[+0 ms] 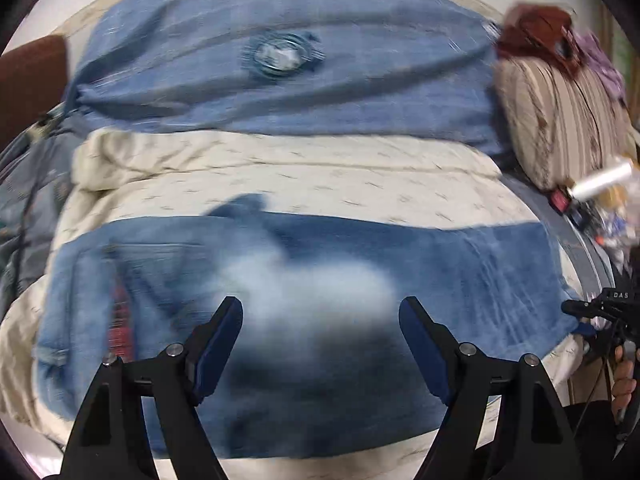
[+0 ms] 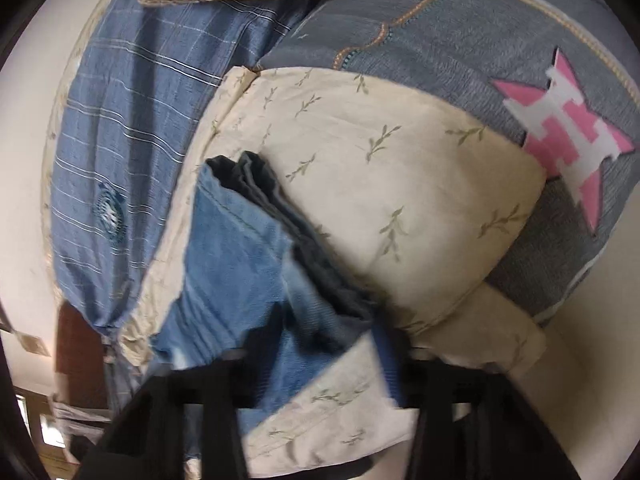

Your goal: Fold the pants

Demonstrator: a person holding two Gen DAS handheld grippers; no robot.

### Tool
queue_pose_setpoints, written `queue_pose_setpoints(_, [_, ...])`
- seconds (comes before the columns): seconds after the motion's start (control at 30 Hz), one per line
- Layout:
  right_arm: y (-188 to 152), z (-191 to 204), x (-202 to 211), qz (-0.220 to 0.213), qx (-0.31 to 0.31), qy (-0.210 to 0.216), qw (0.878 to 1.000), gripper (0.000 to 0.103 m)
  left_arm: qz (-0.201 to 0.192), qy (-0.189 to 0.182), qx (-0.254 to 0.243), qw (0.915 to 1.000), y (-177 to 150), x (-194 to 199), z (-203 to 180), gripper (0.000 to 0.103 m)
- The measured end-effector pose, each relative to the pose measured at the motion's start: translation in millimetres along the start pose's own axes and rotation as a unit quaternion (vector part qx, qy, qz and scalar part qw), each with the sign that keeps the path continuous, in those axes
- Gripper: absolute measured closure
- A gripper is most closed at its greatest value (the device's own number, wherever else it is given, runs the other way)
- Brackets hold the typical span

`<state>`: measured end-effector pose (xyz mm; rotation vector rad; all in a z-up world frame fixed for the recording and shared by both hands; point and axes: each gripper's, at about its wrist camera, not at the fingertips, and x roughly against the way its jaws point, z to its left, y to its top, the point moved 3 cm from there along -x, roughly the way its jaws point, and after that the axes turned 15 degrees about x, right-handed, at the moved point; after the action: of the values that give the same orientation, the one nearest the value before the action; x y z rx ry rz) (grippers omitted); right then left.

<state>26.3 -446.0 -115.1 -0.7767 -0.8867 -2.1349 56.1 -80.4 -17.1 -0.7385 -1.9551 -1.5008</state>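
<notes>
Blue jeans lie folded lengthwise across a cream leaf-print bedsheet. My left gripper hangs open just above the faded middle of the jeans, holding nothing. In the right wrist view the jeans show as a folded stack of layers running away from me. My right gripper is blurred at the jeans' near end with its fingers spread; it looks open, and denim lies between the fingers. The right gripper also shows at the far right edge of the left wrist view, beside the jeans' right end.
A blue striped pillow lies across the back of the bed, also in the right wrist view. A striped cushion with clothes and clutter sits at the right. A grey quilt with a pink star lies beyond the sheet.
</notes>
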Motion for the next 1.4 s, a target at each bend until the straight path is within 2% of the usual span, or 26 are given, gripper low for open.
queue_pose_setpoints(0.2, [-0.1, 18.3, 14.0, -0.022, 0.064, -0.040, 0.997, 0.076, 0.027, -0.008, -0.047, 0.9985, -12.4, -30.6, -51.5, 0.022])
queue_pose_setpoints(0.27, [0.0, 24.3, 18.0, -0.029, 0.078, -0.044, 0.996, 0.076, 0.045, 0.016, -0.070, 0.9963, -19.2, -46.9, -63.6, 0.022])
queue_pose_setpoints(0.33, [0.5, 27.6, 18.5, -0.032, 0.091, -0.051, 0.994, 0.076, 0.101, 0.056, -0.094, 0.9889, -33.7, -75.7, -68.2, 0.020])
queue_pose_setpoints(0.4, [1.9, 26.2, 16.5, -0.030, 0.091, -0.051, 0.994, 0.076, 0.086, 0.063, -0.104, 0.9888, -34.5, -76.0, -70.9, 0.019])
queue_pose_setpoints(0.43, [1.5, 25.7, 16.9, -0.030, 0.093, -0.051, 0.994, 0.076, 0.094, 0.057, -0.100, 0.9889, -31.7, -71.7, -72.2, 0.020])
queue_pose_setpoints(0.5, [1.0, 25.5, 17.5, -0.030, 0.096, -0.050, 0.994, 0.076, 0.076, 0.029, -0.081, 0.9934, -23.9, -55.8, -71.7, 0.020])
queue_pose_setpoints(0.6, [1.8, 29.8, 19.2, -0.031, 0.104, -0.051, 0.993, 0.076, 0.054, 0.026, -0.091, 0.9940, -22.0, -43.4, -72.7, 0.020])
queue_pose_setpoints(0.67, [2.2, 35.3, 22.0, -0.034, 0.114, -0.054, 0.991, 0.076, 0.093, 0.052, -0.118, 0.9873, -36.2, -64.5, -72.4, 0.020])
queue_pose_setpoints(0.7, [3.1, 41.6, 24.7, -0.037, 0.122, -0.056, 0.990, 0.077, 0.097, 0.056, -0.115, 0.9870, -43.6, -72.8, -68.2, 0.016])
queue_pose_setpoints(0.73, [3.9, 47.6, 27.1, -0.041, 0.131, -0.057, 0.989, 0.077, 0.080, 0.050, -0.105, 0.9899, -42.8, -69.9, -66.4, 0.015])
queue_pose_setpoints(0.9, [5.7, 97.2, 46.8, -0.069, 0.202, -0.066, 0.975, 0.078, 0.103, 0.033, -0.088, 0.9902, -37.4, -67.8, -61.5, 0.016])
queue_pose_setpoints(0.97, [2.4, 128.9, 53.9, -0.085, 0.239, -0.062, 0.965, 0.080, 0.103, 0.022, -0.072, 0.9918, -29.5, -68.1, -53.1, 0.017])
queue_pose_setpoints(1.03, [-3.8, 160.1, 55.5, -0.092, 0.269, -0.052, 0.957, 0.080, 0.094, 0.011, -0.033, 0.9949, -21.2, -56.2, -33.2, 0.017])
queue_pose_setpoints(1.17, [-35.3, 228.4, 42.6, -0.093, 0.344, -0.020, 0.934, 0.080, 0.052, 0.003, 0.030, 0.9982, 1.3, -22.8, 18.6, 0.017])
queue_pose_setpoints(1.27, [-76.5, 270.4, 13.7, -0.069, 0.396, 0.011, 0.915, 0.080, 0.019, 0.016, 0.075, 0.9969, 13.6, 4.8, 70.0, 0.017])
queue_pose_setpoints(1.33, [-102.7, 283.3, -12.8, -0.046, 0.413, 0.027, 0.909, 0.080, -0.002, 0.038, 0.105, 0.9938, 18.8, 22.0, 106.8, 0.017])
queue_pose_setpoints(1.4, [-126.6, 287.4, -50.2, -0.006, 0.428, 0.024, 0.904, 0.077, -0.008, 0.049, 0.123, 0.9912, 20.5, 31.7, 131.7, 0.017])
